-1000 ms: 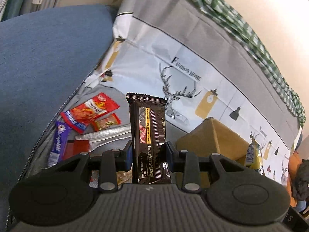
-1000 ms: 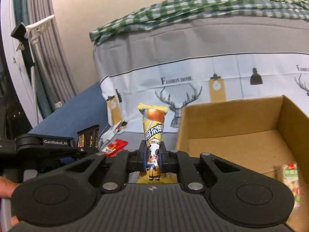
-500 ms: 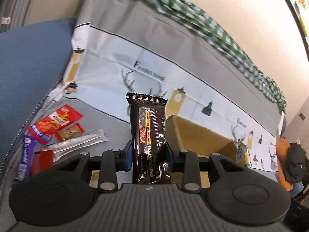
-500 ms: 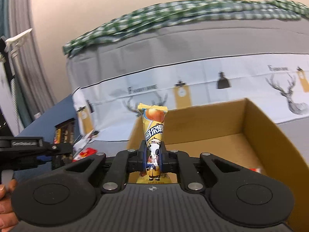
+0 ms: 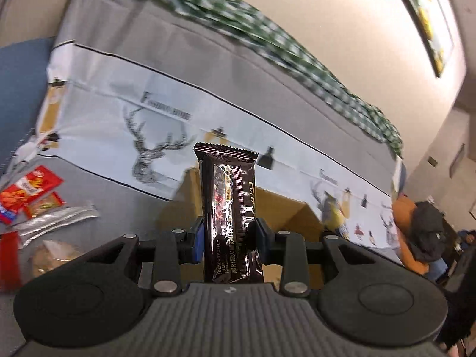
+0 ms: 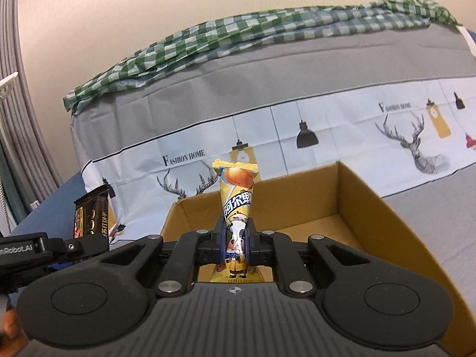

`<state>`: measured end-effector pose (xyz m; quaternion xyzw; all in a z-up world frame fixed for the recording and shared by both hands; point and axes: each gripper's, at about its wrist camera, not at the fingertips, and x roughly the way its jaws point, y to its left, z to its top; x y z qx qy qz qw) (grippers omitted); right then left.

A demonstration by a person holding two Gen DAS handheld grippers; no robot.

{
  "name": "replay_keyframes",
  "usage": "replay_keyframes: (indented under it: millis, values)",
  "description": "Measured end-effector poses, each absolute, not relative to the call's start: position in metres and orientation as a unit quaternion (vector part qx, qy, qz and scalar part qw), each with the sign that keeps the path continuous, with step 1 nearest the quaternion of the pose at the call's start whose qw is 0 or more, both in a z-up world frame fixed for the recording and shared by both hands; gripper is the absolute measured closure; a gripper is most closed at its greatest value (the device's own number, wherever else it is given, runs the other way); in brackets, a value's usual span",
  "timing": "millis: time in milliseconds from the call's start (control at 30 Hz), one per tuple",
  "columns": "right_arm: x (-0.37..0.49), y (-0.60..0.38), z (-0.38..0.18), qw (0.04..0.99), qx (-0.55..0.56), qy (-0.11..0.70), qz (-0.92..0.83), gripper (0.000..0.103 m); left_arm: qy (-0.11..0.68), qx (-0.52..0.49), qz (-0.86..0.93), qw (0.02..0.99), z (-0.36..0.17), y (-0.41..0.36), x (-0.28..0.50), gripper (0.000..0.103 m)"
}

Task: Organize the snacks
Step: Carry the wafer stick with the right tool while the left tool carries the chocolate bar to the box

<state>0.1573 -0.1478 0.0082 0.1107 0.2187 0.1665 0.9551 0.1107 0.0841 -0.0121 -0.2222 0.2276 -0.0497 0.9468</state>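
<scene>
Snacks: dark-brown wrapped bar (image 5: 227, 217) stands upright, pinched in the left tongs (image 5: 228, 238), w/ the cardboard box (image 5: 279, 208) just behind it; yellow cone-shaped pack (image 6: 237, 205) also upright, clamped tight in the right tongs (image 6: 236, 245), which are over the box's near edge, box open & its floor bare right ahead. To the left of the left tongs loose packs lie on the grey cloth: red pack (image 5: 28, 187), silver strip (image 5: 59, 218), a round pale one (image 5: 53, 255). Deer-print sheet (image 6: 327, 136) & green check cloth (image 6: 267, 35) beyond both tongs.
</scene>
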Motion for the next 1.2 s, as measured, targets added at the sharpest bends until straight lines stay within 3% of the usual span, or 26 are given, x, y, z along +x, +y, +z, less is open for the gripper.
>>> replay_keyframes:
  millis: [433,1200]
  values:
    - [0.165,-0.170,0.015,0.969,0.097,0.200,0.111,0.092,0.224,-0.160,-0.126,0.953,-0.023,0.031,0.112,0.065]
    - [0.167,-0.165,0.012,0.969,0.076,0.207,0.107,0.092,0.226,-0.158,-0.141,0.951,-0.025,0.028,0.115,0.065]
